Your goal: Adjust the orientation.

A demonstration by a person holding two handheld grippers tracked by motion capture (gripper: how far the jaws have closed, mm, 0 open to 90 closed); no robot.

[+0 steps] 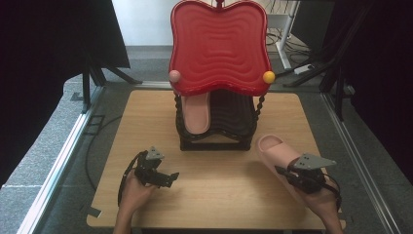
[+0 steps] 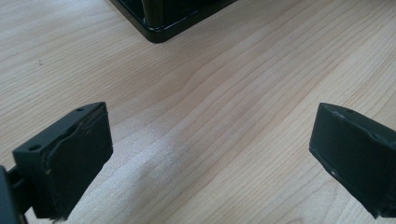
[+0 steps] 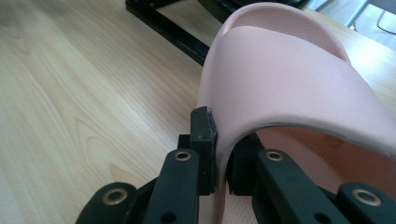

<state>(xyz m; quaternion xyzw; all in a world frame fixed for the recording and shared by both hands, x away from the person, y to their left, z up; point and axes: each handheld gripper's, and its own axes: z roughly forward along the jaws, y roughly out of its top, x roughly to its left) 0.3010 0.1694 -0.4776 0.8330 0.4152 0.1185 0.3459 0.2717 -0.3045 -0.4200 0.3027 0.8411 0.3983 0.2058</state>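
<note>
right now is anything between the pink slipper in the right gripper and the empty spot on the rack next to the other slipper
Nothing visible. The right gripper holds the pink slipper near the rack's front right corner; bare table lies between, and the slot beside the other slipper looks free.

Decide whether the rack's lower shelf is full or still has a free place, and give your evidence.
Half full: one pink slipper lies on the shelf's left side; the black ridged right side is bare. The second slipper is in the right gripper.

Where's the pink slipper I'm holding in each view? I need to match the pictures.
High view: pink slipper at right, clamped by the right gripper.
Left gripper view: it's not in this picture.
Right gripper view: slipper's side wall pinched between the jaws, centre-right.
Shared landmark: the black rack base.
</note>
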